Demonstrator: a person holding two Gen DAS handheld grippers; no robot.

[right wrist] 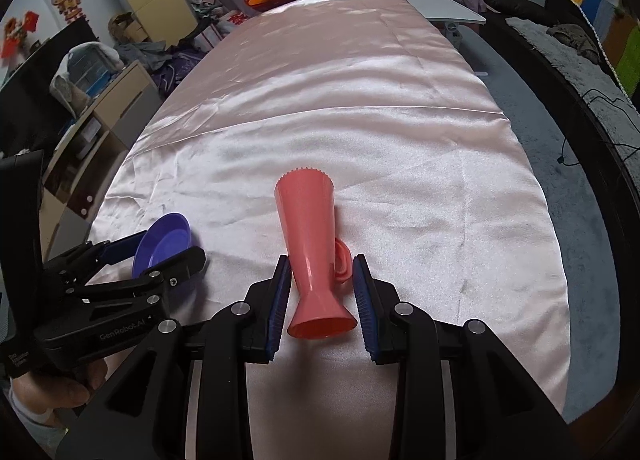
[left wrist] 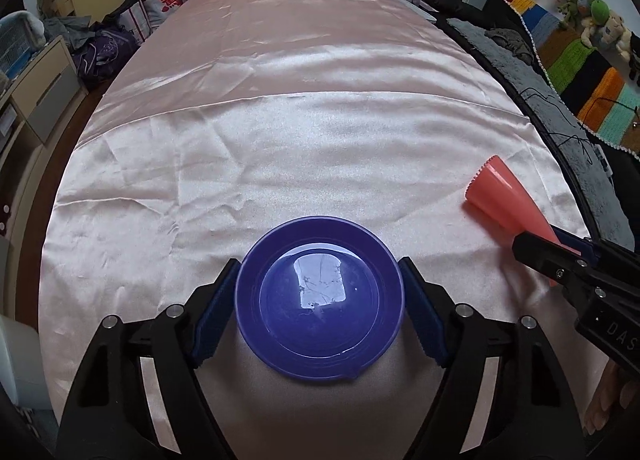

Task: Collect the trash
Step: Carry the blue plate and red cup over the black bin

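Cluttered bedroom; long counter (left wrist: pixel 320 72) under pink satin cloth, bare of loose trash. We judge both grasps should stay level and firm, since smooth plastic slips. Blue bowl (left wrist: pixel 319 310) sits near the front edge, left tool (left wrist: pixel 319 312) spread wide, pads against its rim. Pink vase-shaped cup (right wrist: pixel 310 256) lies on its side; right tool (right wrist: pixel 320 300) brackets its narrow waist, left pad touching, right pad just off.
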